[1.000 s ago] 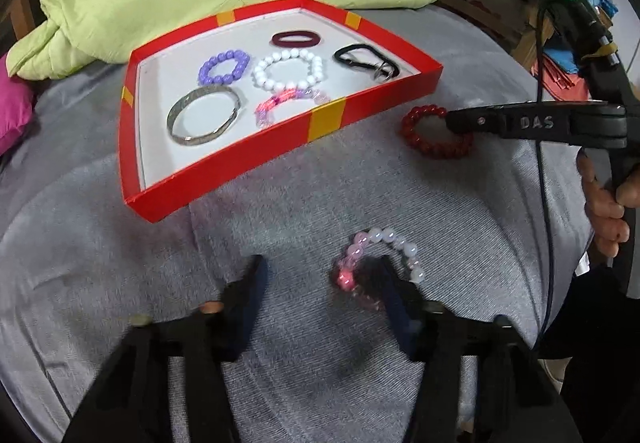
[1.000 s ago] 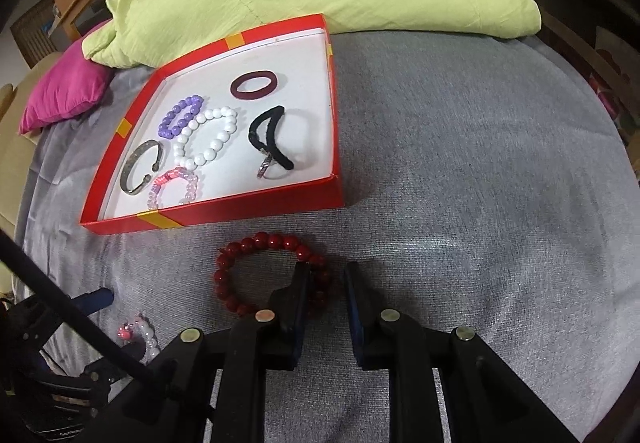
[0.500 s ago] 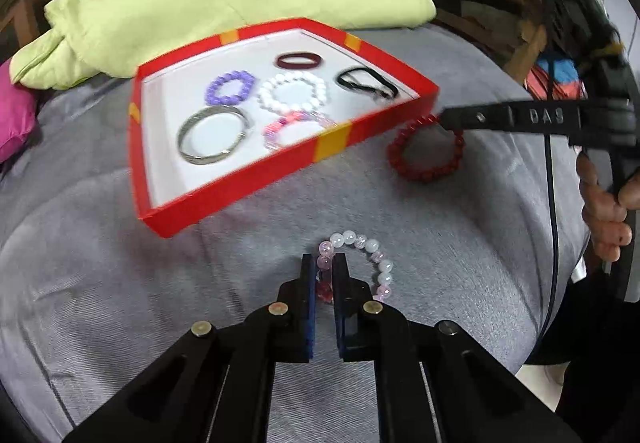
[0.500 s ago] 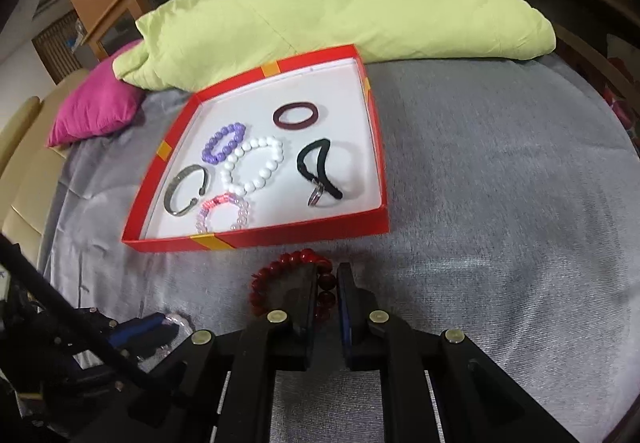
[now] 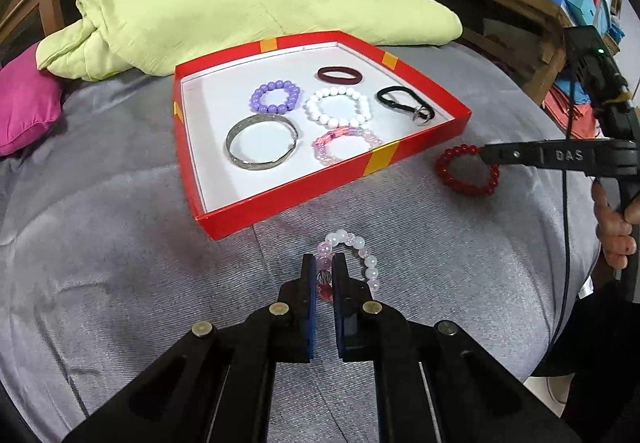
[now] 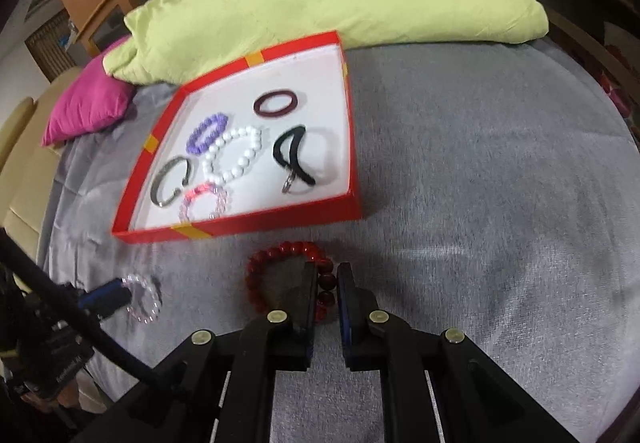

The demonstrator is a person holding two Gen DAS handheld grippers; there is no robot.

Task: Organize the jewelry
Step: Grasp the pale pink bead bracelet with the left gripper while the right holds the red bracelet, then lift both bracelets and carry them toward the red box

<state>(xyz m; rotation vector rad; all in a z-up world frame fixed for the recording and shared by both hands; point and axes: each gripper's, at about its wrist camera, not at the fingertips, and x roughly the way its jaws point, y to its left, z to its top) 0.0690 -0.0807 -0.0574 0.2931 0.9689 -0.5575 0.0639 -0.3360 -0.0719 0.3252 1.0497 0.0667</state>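
A grey fabric surface (image 5: 120,227) fills most of both views, with a long pale-green cushion (image 5: 248,15) lying along its far edge and a magenta pillow (image 5: 24,103) at the left end. In the middle sits a shallow red cardboard tray with a white floor and yellow tabs (image 5: 280,199). Six pieces lie inside it: a silver metal bangle (image 5: 262,143), a white bead bracelet (image 5: 340,111), a lilac bead bracelet (image 5: 275,96), a clear pink bead bracelet (image 5: 346,143), a dark maroon hair band (image 5: 339,75) and a black hair tie with a metal ring (image 5: 404,103).

Two pieces are outside the tray, on the grey fabric near its front wall. The red bead bracelet (image 6: 280,267) is pinched at its right side by the right gripper (image 6: 325,283) — its jaws stand narrow, closed on the beads. The pink-and-white bead bracelet (image 5: 356,255) is just in front of the tray's near corner; the left gripper (image 5: 324,271) has its jaws drawn tight on the bracelet's left side, a red bead showing between the pads. From the left wrist view, fingers of the person's hand (image 5: 614,227) show curled round the right gripper's handle at the right edge.
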